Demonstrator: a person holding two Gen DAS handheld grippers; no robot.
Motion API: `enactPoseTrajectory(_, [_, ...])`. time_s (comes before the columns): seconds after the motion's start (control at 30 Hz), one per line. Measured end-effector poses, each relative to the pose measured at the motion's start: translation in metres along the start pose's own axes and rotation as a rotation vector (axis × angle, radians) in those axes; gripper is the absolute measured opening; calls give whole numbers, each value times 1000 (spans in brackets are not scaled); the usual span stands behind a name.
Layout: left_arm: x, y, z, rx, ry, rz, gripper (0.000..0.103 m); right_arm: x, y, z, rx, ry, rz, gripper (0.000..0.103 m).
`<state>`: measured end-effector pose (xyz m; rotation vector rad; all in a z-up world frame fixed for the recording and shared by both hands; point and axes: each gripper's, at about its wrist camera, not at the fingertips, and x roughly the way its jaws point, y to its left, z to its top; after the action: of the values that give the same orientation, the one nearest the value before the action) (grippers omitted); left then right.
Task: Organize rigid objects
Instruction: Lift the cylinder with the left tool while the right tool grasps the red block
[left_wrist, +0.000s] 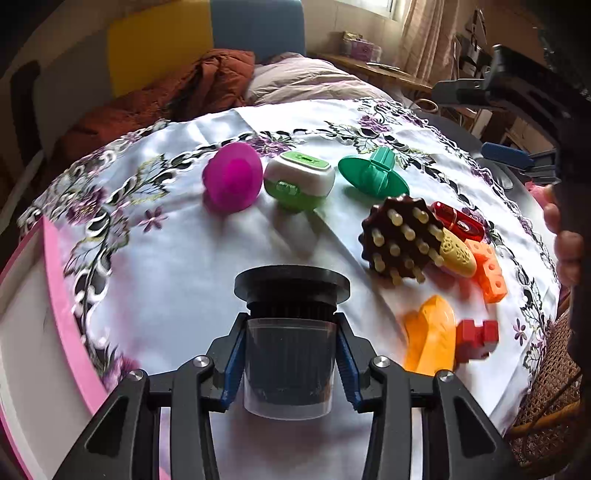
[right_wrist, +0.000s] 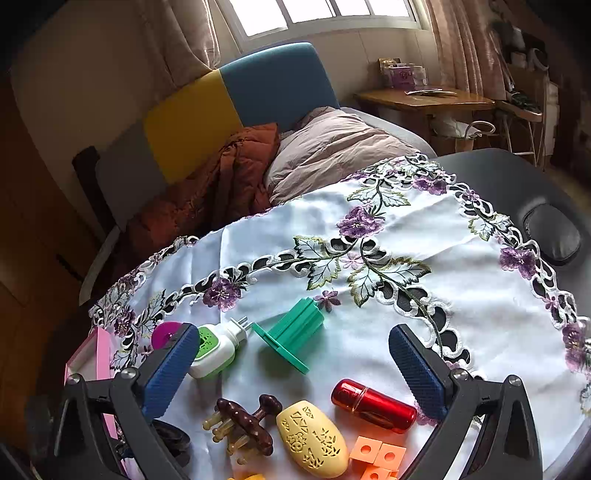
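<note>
My left gripper (left_wrist: 291, 362) is shut on a clear plastic cup with a black ribbed insert and wide black lid (left_wrist: 290, 332), held above the white embroidered tablecloth (left_wrist: 184, 266). Ahead lie a magenta round piece (left_wrist: 232, 181), a green-and-white plug-in device (left_wrist: 299, 181), a green flanged part (left_wrist: 373, 173), a brown peg massager (left_wrist: 400, 240), a yellow oval (left_wrist: 458, 253), a red cylinder (left_wrist: 458, 219), orange blocks (left_wrist: 489, 273), an orange piece (left_wrist: 430, 334) and a red block (left_wrist: 476, 336). My right gripper (right_wrist: 295, 365) is open and empty above the green flanged part (right_wrist: 291, 334) and red cylinder (right_wrist: 373, 404).
A pink-rimmed white box (left_wrist: 44, 314) stands at the table's left edge; it also shows in the right wrist view (right_wrist: 94, 360). A bed with bedding (right_wrist: 332, 147) lies beyond the table. A wooden side table (right_wrist: 424, 99) stands at the back right.
</note>
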<state>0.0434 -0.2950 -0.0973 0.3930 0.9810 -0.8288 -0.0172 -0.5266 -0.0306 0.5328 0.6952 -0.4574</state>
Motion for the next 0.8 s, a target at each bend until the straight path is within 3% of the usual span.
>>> enactPoseTrajectory(0.23, [-31, -2, -23, -28, -32, 40, 44, 15, 11, -8, -61, 77, 19, 103])
enactPoseTrajectory(0.5, [-66, 3, -45, -87, -82, 34, 44, 20, 31, -21, -164, 133, 51, 103])
enactPoseTrajectory(0.6, [-77, 10, -51, -120, -99, 35, 44, 21, 39, -28, -187, 183, 108, 97])
enactPoseTrajectory(0.67, [-85, 16, -54, -139, -110, 38, 44, 19, 47, -33, -208, 217, 138, 82])
enactPoseTrajectory(0.8, [-97, 28, -59, -170, -135, 38, 44, 5, 61, -43, -299, 279, 187, 73])
